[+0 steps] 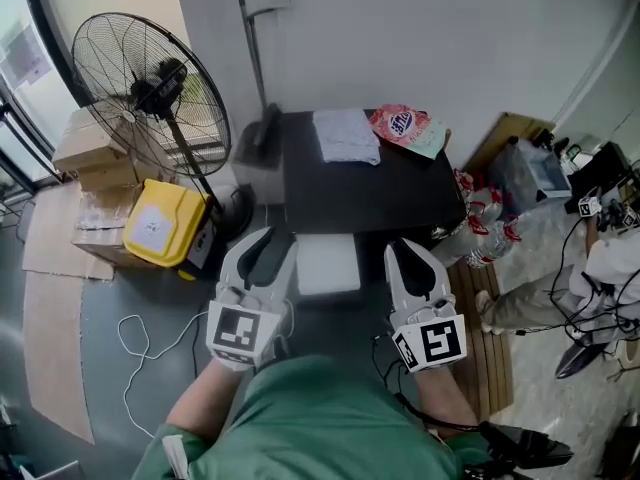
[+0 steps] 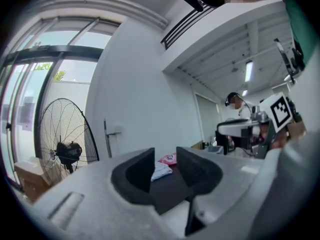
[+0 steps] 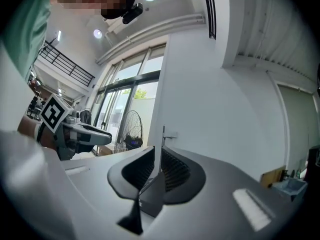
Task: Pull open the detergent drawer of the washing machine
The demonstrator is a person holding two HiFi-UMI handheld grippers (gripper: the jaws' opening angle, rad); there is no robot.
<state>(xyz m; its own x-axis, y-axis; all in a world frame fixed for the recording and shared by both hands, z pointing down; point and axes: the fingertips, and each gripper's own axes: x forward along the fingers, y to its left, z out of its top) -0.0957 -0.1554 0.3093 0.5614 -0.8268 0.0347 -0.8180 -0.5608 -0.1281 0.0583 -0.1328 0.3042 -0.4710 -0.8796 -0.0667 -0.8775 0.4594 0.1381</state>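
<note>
The washing machine (image 1: pixel 360 183) shows from above as a black top against the wall, with a white folded cloth (image 1: pixel 346 134) and a pink detergent bag (image 1: pixel 400 124) on it. A white rectangular part (image 1: pixel 327 263) juts out below its front edge; I cannot tell whether it is the drawer. My left gripper (image 1: pixel 270 236) hovers in front of the machine, its jaws apart and empty (image 2: pixel 165 166). My right gripper (image 1: pixel 408 248) is level beside it, jaws almost together with only a sliver between them and nothing held (image 3: pixel 157 166). Neither touches the machine.
A big standing fan (image 1: pixel 150 93), a yellow bin (image 1: pixel 165 223) and cardboard boxes (image 1: pixel 85 148) stand to the left. A pole (image 1: pixel 255 58) leans on the wall. Water bottles (image 1: pixel 485 223), a wooden pallet (image 1: pixel 480 328) and a seated person (image 1: pixel 600 268) are on the right. A white cable (image 1: pixel 140 343) lies on the floor.
</note>
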